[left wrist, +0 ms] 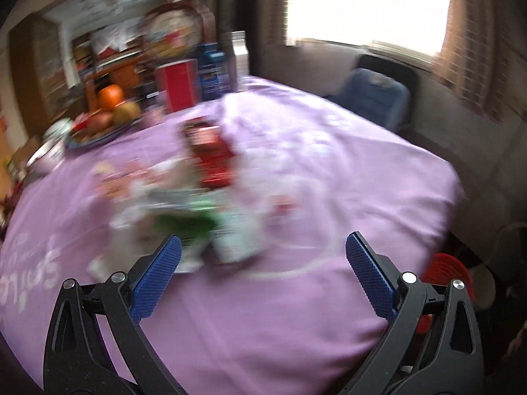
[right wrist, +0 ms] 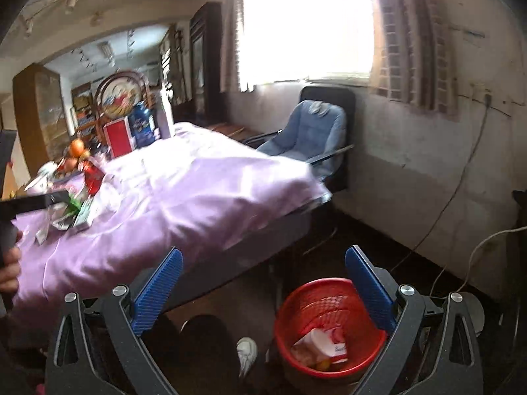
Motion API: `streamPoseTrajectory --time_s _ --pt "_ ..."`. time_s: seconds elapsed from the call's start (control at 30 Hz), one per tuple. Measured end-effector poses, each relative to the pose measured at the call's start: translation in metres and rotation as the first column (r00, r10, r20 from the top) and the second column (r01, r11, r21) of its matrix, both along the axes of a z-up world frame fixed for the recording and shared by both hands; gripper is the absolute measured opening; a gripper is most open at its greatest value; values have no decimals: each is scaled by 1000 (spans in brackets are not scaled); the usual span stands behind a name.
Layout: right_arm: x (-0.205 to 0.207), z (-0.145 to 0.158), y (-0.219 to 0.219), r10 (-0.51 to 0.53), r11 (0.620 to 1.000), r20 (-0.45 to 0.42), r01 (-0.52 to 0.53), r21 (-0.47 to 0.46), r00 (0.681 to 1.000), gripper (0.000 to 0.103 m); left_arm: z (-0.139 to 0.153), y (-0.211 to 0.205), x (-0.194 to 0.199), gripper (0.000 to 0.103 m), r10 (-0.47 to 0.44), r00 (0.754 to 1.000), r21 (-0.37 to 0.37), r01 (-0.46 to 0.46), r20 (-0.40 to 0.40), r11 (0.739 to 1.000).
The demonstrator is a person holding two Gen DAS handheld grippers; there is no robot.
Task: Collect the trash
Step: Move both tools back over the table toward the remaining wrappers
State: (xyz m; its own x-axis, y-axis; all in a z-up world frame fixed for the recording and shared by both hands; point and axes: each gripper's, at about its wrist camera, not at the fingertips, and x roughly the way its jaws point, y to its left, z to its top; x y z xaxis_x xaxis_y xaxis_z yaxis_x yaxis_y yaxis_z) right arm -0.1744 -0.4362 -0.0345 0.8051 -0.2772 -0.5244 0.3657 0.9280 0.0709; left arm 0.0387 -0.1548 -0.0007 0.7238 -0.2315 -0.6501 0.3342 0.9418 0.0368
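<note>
One red basket holds crumpled wrappers; right tongs open.

table covered with a lilac cloth, white print on it. on the cloth, mid-table: a loose heap of wrappers, blurred; red, green and white pieces touch one another. far edge: a plate of fruit with an orange on top, a red box and a blue pack just beside it. floor dark; a red basket stands on it near the table's corner, cartons lying inside.
</note>
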Motion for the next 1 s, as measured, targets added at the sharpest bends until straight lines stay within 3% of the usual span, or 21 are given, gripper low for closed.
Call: streamPoseTrajectory --time_s 0.2,0.4,0.8,1.0 --pt "28 -2 42 140 990 -46 -141 -19 989 97 -5 90 32 96 179 983 12 -179 -40 984" --pt "50 -1 75 240 971 -40 -240 -14 970 97 -9 137 59 96 249 963 19 -249 -99 968" --pt "91 5 116 337 941 -56 -337 13 940 97 -25 123 92 96 169 970 61 -161 -172 985" --pt "101 3 122 343 939 -75 -342 20 937 97 -33 147 111 96 247 955 122 -229 -164 966"
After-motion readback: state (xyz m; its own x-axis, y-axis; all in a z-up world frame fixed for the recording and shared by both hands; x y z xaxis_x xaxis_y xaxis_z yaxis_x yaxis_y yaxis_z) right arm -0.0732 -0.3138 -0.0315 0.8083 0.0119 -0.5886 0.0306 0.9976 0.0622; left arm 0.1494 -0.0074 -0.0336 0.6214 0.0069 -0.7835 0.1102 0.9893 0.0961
